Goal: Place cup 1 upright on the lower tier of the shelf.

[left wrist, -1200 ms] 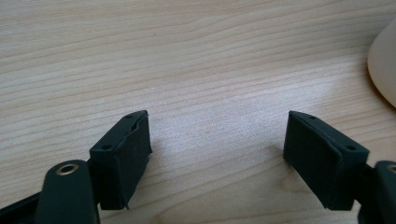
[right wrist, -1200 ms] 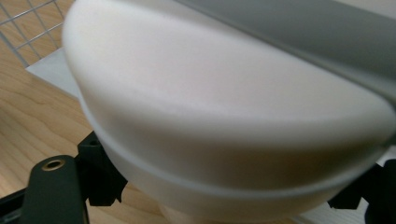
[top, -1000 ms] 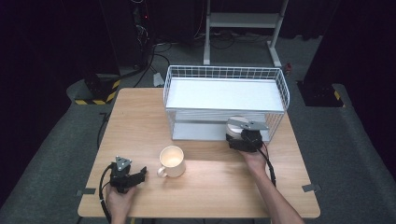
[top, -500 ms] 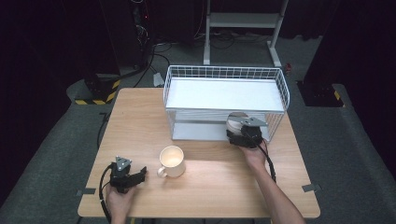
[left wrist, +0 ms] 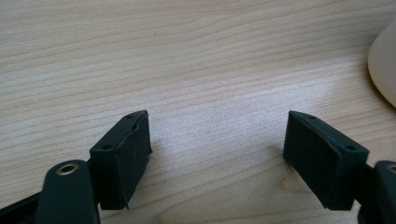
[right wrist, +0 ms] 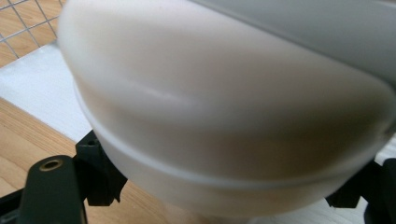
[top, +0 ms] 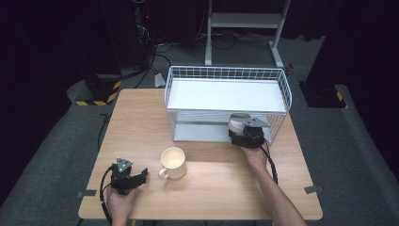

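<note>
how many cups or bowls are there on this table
2. A cream mug stands on the bare table near the left claw. A white bowl-like dish sits between the right claw's jaws at the wire rack's lower shelf. None seem hidden.

The right tool (top: 245, 131) has carried its white bowl (right wrist: 224, 112) slightly farther under the wire rack (top: 227, 94).

left gripper (top: 126, 176): black, grey plate | fingers (left wrist: 122, 158): black, screwed pads | forearms: unsleeved; black cables

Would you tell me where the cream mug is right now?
In the high view, the mug stands on the table's front-centre, just right of the left gripper.
</note>
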`<state>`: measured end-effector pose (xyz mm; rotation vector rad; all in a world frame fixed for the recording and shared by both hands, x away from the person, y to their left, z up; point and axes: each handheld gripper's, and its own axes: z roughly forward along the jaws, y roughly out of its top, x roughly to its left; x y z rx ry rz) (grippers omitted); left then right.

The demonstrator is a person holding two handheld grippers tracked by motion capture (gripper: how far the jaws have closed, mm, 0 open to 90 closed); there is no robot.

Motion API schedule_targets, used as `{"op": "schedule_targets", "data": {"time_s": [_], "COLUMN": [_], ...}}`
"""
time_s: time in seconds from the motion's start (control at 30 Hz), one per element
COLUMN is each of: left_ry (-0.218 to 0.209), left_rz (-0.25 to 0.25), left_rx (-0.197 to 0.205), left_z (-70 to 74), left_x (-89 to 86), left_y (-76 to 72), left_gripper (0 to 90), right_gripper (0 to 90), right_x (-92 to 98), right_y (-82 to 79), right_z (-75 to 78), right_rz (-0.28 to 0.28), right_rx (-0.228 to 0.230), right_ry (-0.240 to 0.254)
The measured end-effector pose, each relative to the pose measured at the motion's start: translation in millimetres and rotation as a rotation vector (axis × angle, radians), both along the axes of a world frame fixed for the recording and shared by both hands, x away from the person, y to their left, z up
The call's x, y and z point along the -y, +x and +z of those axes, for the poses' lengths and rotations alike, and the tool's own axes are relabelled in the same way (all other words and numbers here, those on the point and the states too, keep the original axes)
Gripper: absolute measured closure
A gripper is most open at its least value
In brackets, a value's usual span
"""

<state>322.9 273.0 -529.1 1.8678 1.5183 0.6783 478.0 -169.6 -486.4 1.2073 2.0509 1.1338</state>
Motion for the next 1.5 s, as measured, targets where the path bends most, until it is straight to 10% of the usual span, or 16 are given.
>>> {"op": "schedule_targets", "data": {"time_s": [0.43, 1.5], "left_ry": [0.002, 0.001], "left_rz": [-0.003, -0.002], "left_rx": [-0.001, -0.001], "left_z": [0.1, 0.1], "left_x": [-0.1, 0.1], "left_y": [0.0, 0.0], "left_gripper": [23.1, 22.8], "right_gripper": [11.0, 31.8], "right_x": [5.3, 3.6], "right_y": [-3.6, 1.3], "right_z": [-0.9, -20.0], "right_rz": [-0.019, -0.127], "right_rx": [-0.056, -0.093], "right_ry": [-0.009, -0.036]}}
